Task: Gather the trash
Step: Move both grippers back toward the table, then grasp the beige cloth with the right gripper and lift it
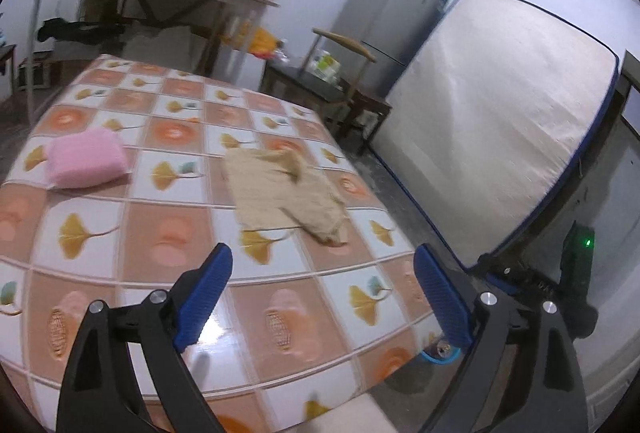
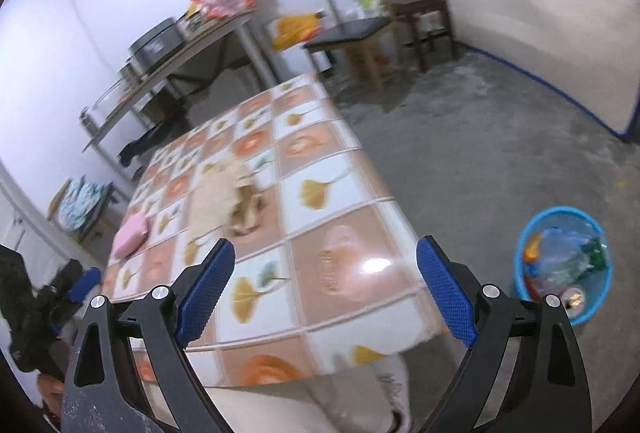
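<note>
Bedroom-like room, patterned table (image 2: 320, 273) holding only pink sponge (image 1: 86, 163) and beige cloth (image 1: 280, 189); I am holding left gripper (image 1: 324, 297) and right gripper (image 2: 326, 291) spread, empty. Trash lying in blue bin (image 2: 564, 265) on floor; collecting looking nearly finished.

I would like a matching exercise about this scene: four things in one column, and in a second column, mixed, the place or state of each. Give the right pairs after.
Things:
1. pink sponge
2. beige cloth
3. blue basket
4. right gripper

Places or states:
a. on the floor beside the table, holding trash
b. open, nothing between its fingers
c. crumpled near the middle of the table
d. on the table, to the left of the cloth in the left wrist view

Pairs: 1-d, 2-c, 3-a, 4-b
</note>
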A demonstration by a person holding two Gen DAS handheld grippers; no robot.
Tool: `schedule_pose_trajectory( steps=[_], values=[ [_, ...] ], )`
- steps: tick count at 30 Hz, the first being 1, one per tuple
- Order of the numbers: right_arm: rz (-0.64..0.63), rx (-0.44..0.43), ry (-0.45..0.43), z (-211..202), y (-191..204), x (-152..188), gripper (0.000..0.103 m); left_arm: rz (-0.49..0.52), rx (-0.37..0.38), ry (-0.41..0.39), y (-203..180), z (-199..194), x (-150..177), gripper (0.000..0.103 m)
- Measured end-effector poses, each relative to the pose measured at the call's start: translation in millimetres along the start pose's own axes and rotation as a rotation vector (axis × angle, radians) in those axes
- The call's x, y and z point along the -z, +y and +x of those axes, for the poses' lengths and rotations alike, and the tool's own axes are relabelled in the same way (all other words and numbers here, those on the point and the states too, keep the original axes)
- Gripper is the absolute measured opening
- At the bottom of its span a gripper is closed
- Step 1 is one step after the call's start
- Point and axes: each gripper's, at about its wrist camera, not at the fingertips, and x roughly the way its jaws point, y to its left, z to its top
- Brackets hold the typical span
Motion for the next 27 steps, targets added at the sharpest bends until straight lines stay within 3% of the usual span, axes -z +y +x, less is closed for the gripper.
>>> schedule_pose_trajectory(
  steps=[7,11,16,23,25,27],
  values=[
    [-0.025,-0.200,0.132,31,49,-12,0.088,-0.049,-0.076,-0.019,41,-11,6,0.091],
    [-0.063,-0.235,0.201,58,76,-26,0.088,-0.077,-0.099,-0.032,58,-11,8,0.091],
    [-0.087,-0.197,0.302,115,105,-43,0.089,-0.112,-0.107,-0.026,79,-10,16,0.091],
    [-0.162,-0.026,0.372,188,128,-47,0.089,-0.161,-0.119,-0.041,105,-21,19,0.091],
    [-0.167,0.008,0.354,195,127,-47,0.083,-0.165,-0.125,-0.050,111,-25,18,0.091],
    [-0.157,0.027,0.346,198,122,-48,0.060,-0.164,-0.133,-0.061,116,-29,17,0.091]
  ],
)
